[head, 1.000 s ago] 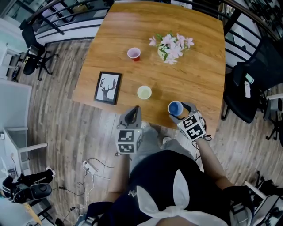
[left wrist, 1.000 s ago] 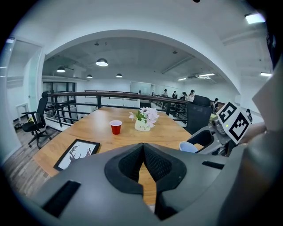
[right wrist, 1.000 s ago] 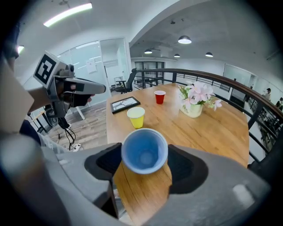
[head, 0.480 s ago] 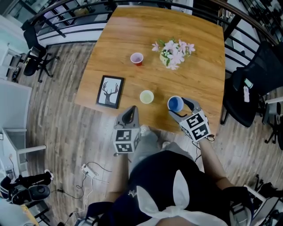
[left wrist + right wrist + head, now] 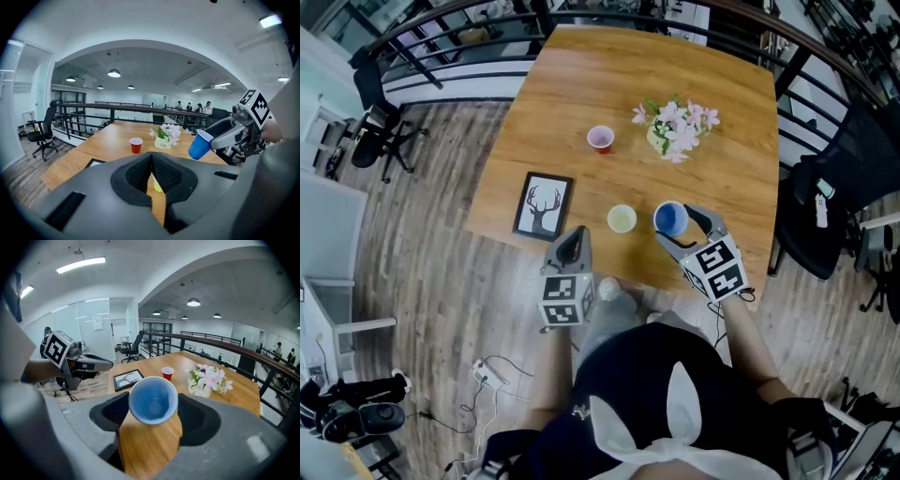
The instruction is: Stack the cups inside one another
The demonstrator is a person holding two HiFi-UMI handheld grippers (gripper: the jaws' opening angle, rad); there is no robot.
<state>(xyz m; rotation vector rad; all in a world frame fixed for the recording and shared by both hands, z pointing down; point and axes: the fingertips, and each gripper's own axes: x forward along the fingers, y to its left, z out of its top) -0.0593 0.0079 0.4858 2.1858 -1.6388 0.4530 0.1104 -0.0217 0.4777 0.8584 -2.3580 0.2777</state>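
My right gripper is shut on a blue cup, held in the air over the table's near edge; its open mouth faces the camera in the right gripper view. Just left of it a pale yellow cup stands upright on the wooden table. A red cup stands farther back, also in the left gripper view. My left gripper hovers at the table's near edge, in front of the yellow cup, its jaws shut and nothing in them.
A small vase of pink flowers stands behind the blue cup. A framed deer picture lies flat near the table's left front corner. A black office chair stands right of the table, and a railing runs behind it.
The right gripper has lifted the blue cup and brought it closer to the yellow cup. The left gripper has come forward to the table's near edge.
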